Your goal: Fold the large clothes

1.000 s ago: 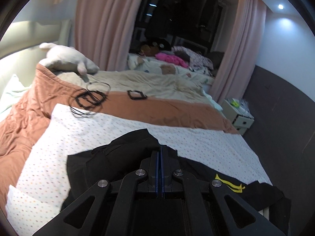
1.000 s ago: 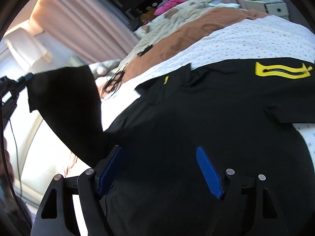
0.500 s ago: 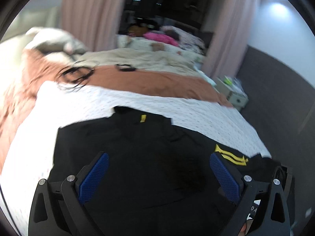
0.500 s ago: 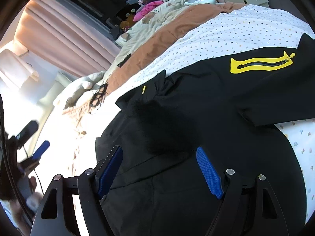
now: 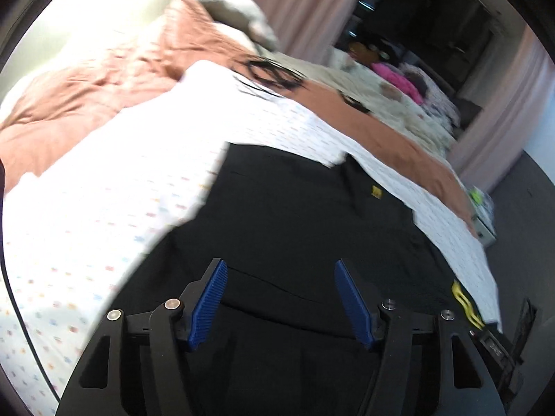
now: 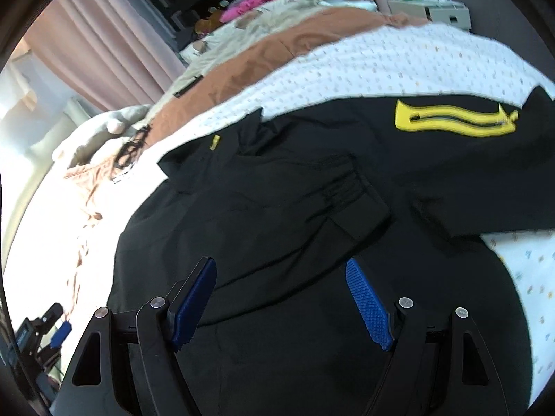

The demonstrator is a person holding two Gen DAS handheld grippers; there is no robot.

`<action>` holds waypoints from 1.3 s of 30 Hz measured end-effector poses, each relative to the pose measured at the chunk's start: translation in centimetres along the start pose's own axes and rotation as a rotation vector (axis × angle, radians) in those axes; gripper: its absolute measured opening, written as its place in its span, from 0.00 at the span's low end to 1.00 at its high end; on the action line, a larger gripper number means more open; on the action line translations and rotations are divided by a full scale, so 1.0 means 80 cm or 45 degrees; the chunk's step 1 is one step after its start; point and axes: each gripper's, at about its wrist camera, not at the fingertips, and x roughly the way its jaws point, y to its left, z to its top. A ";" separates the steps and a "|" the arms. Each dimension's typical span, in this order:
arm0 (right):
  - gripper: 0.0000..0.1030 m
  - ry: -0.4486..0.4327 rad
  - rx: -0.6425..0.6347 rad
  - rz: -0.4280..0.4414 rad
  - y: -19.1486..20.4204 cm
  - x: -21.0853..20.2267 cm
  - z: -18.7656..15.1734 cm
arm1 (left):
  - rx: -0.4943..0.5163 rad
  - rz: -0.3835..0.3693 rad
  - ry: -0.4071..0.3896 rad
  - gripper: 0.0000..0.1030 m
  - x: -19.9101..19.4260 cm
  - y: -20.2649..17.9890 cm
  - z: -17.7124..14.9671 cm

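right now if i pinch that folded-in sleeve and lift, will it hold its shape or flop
Probably flop: the sleeve lies limp across the black jacket with soft creases and a gathered cuff. It looks thin and light for its size, so it should drape from the pinch. The smooth-looking fabric may slide over the body beneath, perhaps undoing the fold.

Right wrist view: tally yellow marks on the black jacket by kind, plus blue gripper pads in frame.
Yellow zip-pocket trim on the black jacket: 1
Small yellow tag by the collar: 1
Blue pads on the right gripper: 2
Total: 4
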 end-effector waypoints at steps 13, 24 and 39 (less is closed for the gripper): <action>0.12 0.102 0.203 0.078 -0.042 0.068 -0.007 | -0.196 0.101 0.188 0.27 0.078 0.092 -0.019; 0.41 0.109 0.176 0.126 -0.039 0.048 0.011 | -0.190 0.162 0.152 0.19 0.107 0.073 -0.011; 0.78 -0.199 0.383 -0.097 -0.153 -0.106 0.020 | -0.118 0.076 -0.066 0.87 0.008 0.013 -0.013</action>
